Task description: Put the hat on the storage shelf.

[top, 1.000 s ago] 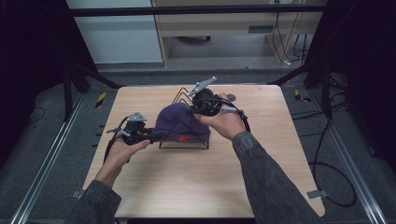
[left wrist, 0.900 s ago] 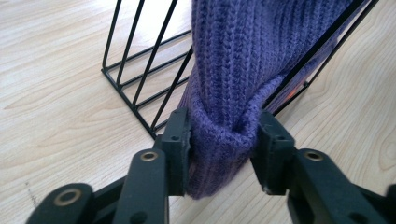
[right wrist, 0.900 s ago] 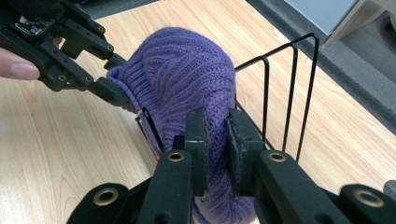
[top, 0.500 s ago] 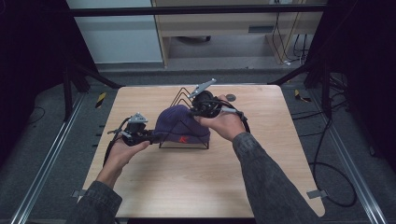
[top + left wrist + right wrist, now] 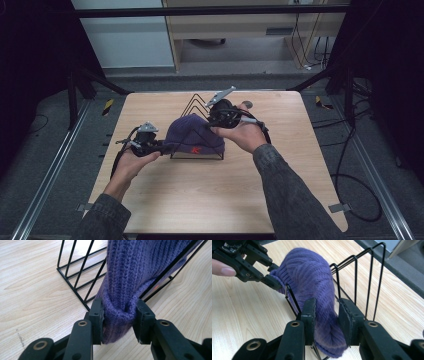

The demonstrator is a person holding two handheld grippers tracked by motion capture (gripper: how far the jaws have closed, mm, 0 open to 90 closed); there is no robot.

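The high view was dim and soft: only the wooden table caught even light from above, while the floor and frame around it sank into near black. Shadows on the tabletop were faint and short. Both gripper views were far brighter, with pale glare on the table's far edge. In them the near jaws and the nearest knit of the purple hat were blurred; the wire rack stayed sharp.

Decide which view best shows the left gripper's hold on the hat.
The left gripper view: both jaws of the left gripper press the hat's folded rim close up. The right gripper view shows that gripper from farther off at the rim; the high view shows it small beside the hat.
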